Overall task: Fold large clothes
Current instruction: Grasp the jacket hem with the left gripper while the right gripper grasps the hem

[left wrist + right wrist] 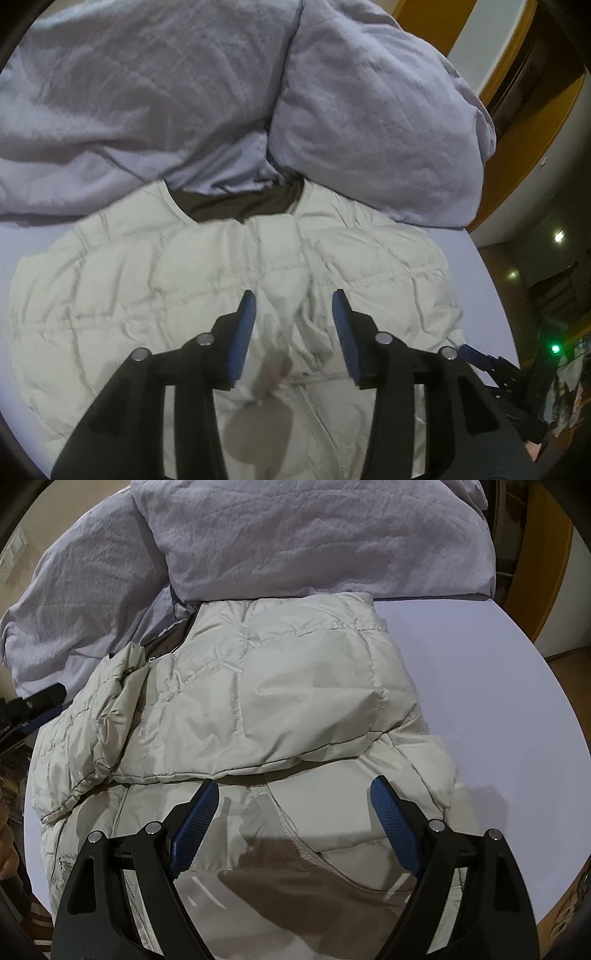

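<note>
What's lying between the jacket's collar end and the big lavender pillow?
Nothing: in the right wrist view, the cream puffer jacket's collar end butts against the pillow. Bare bedsheet lies only to the jacket's right.

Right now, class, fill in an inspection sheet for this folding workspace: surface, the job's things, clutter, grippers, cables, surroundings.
Surface: pale lilac bed sheet, bare to the right of the garment.
Job's things: cream quilted jacket lies spread on the sheet, one sleeve folded across its body, dark lining showing at the collar.
Clutter: rumpled lilac duvet and a pillow piled beyond the jacket, touching its collar end.
Grippers: left gripper open above the jacket's middle, nothing between its pads; right gripper wide open over the jacket's lower part, holding nothing.
Cables: nothing seen.
Surroundings: wooden furniture beside the bed; dark room with small lights, one a green light.
</note>
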`<state>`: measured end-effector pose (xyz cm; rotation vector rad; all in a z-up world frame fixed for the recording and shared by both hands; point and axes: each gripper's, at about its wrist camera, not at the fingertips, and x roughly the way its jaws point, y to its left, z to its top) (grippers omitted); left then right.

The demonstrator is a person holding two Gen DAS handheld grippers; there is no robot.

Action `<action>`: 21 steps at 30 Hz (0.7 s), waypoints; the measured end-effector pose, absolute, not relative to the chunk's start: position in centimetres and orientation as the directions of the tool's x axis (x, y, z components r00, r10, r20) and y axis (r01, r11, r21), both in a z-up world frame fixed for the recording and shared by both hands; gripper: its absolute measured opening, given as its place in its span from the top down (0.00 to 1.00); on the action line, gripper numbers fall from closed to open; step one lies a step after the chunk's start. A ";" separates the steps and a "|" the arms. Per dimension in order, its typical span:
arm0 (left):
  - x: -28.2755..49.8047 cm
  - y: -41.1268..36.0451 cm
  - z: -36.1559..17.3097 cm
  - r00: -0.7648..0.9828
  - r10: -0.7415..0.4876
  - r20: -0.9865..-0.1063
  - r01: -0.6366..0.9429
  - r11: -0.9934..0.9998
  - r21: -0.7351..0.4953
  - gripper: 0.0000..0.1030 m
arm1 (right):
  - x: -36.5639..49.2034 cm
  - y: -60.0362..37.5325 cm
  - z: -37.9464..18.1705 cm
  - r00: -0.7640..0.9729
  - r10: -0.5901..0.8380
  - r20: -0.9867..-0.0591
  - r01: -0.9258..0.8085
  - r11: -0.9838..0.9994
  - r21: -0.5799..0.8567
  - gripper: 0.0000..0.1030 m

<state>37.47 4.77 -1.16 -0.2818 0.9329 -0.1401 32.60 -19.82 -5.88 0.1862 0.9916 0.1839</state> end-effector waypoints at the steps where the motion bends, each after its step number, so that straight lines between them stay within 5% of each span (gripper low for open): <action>1: 37.6 5.1 -1.2 0.590 -0.230 -0.774 -0.012 0.956 -0.293 0.57 | 32.6 -19.9 -5.9 0.535 0.238 -0.811 -0.067 0.969 0.239 0.17; 21: 40.1 3.1 -9.5 0.487 -0.036 -0.872 -0.090 0.992 -0.091 0.57 | 31.9 -20.4 -6.5 0.512 0.208 -0.833 -0.041 0.975 0.218 0.17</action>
